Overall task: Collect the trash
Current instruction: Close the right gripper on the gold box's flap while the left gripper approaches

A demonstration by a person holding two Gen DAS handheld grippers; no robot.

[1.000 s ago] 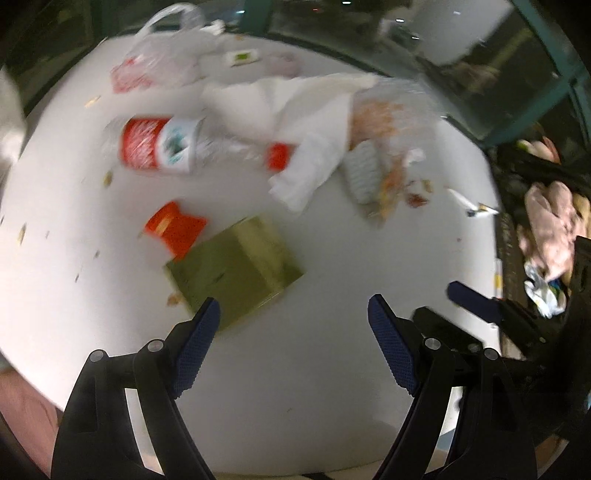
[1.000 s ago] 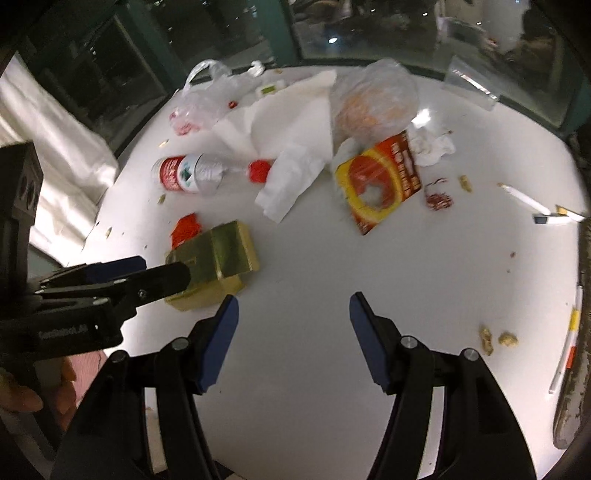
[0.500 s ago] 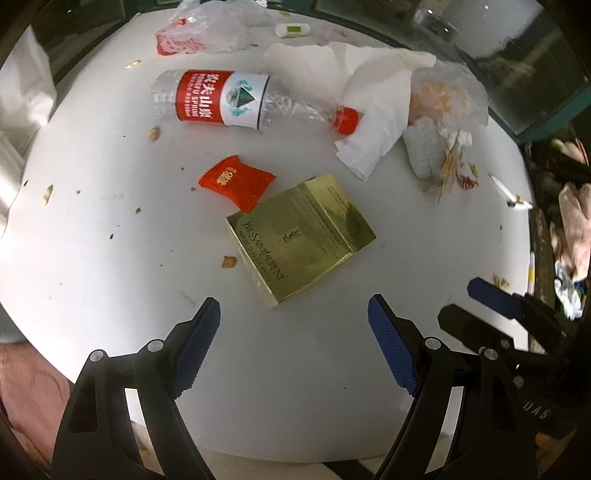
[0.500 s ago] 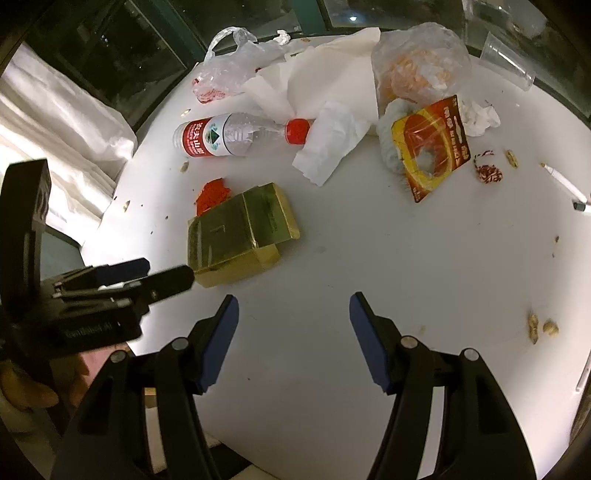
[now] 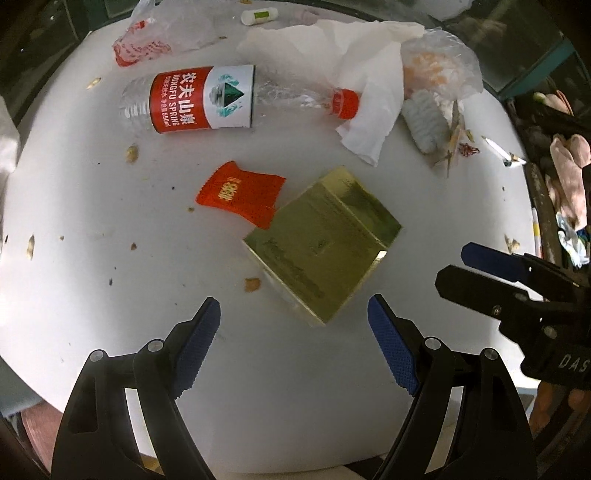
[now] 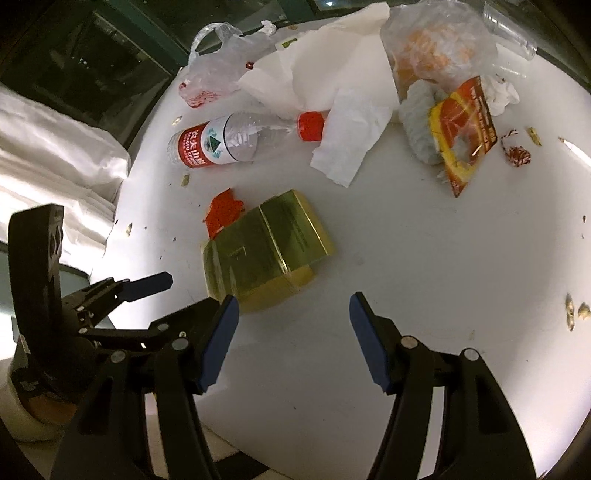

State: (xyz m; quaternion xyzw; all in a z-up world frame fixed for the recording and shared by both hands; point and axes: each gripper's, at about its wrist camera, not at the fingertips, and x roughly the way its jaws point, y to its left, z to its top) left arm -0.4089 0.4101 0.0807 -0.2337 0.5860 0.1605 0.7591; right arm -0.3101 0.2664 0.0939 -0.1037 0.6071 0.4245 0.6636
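Trash is scattered on a round white table (image 5: 92,258). A flattened gold box (image 5: 325,243) (image 6: 266,247) lies nearest, with a small red wrapper (image 5: 240,192) (image 6: 221,210) touching its far-left corner. Behind them lie a crushed water bottle (image 5: 207,99) (image 6: 225,142) with a red cap, white paper napkins (image 5: 369,110) (image 6: 347,122) and a clear bag of orange scraps (image 5: 436,70) (image 6: 432,48). My left gripper (image 5: 293,332) hovers open just short of the gold box. My right gripper (image 6: 293,325) is open too, beside the box's near edge, nothing between its fingers.
A crumpled clear bag (image 5: 162,33) (image 6: 218,74) lies at the far left rim. A red and yellow card pack (image 6: 461,129) and a white wad (image 6: 421,122) sit right of the napkins. Crumbs dot the table. White cloth (image 6: 48,147) hangs left of it.
Both grippers have come down and in toward the table, so the gold box and bottle now look larger and nearer. Their jaws stay equally wide. No trash has moved.
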